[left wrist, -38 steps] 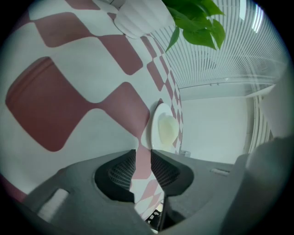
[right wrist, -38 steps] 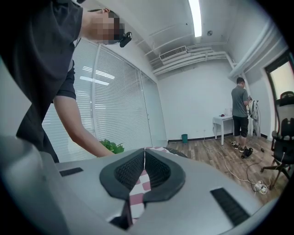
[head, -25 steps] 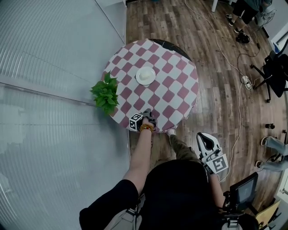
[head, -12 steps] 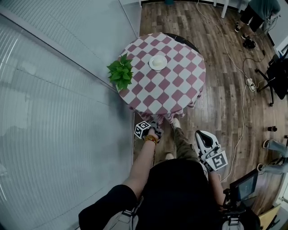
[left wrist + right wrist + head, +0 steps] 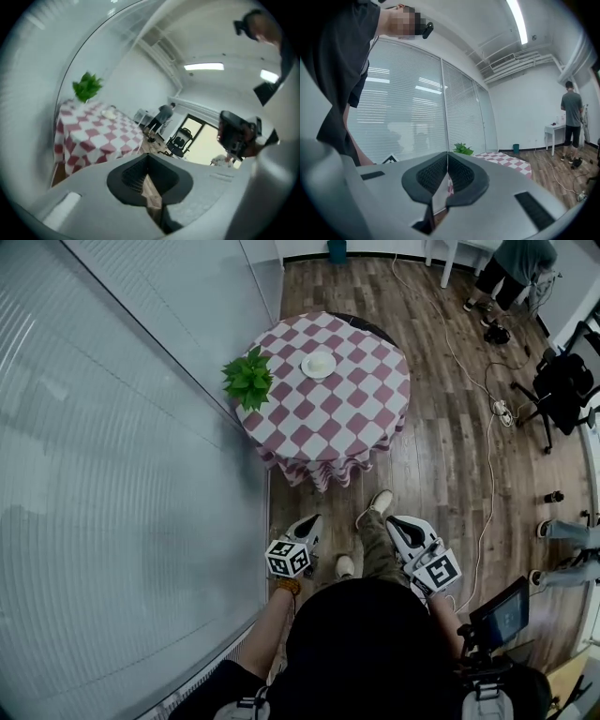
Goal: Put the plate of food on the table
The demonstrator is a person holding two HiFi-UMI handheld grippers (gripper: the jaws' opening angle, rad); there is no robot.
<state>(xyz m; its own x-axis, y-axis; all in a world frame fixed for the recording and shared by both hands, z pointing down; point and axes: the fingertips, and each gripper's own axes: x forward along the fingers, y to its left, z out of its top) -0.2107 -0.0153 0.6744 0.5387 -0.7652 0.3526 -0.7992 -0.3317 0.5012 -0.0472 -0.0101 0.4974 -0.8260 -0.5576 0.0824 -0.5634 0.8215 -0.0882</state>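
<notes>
A white plate of food [image 5: 319,365] rests on the round table with a pink-and-white checked cloth [image 5: 328,423], near its far side. It also shows small in the left gripper view, the plate [image 5: 109,113] on the table [image 5: 89,136]. My left gripper [image 5: 305,529] and right gripper [image 5: 409,529] hang close to my body over the wood floor, well short of the table. Both are shut with nothing in them: left gripper [image 5: 146,157], right gripper [image 5: 447,164].
A green potted plant [image 5: 248,379] stands at the table's left edge, next to a glass wall with blinds [image 5: 122,427]. Cables [image 5: 492,409], an office chair [image 5: 562,390] and a standing person [image 5: 511,263] are on the right. A blue bin [image 5: 337,249] is at the far wall.
I have backed away from the table. The left gripper drew back from the table's near edge to my body. The plate stays on the table.
</notes>
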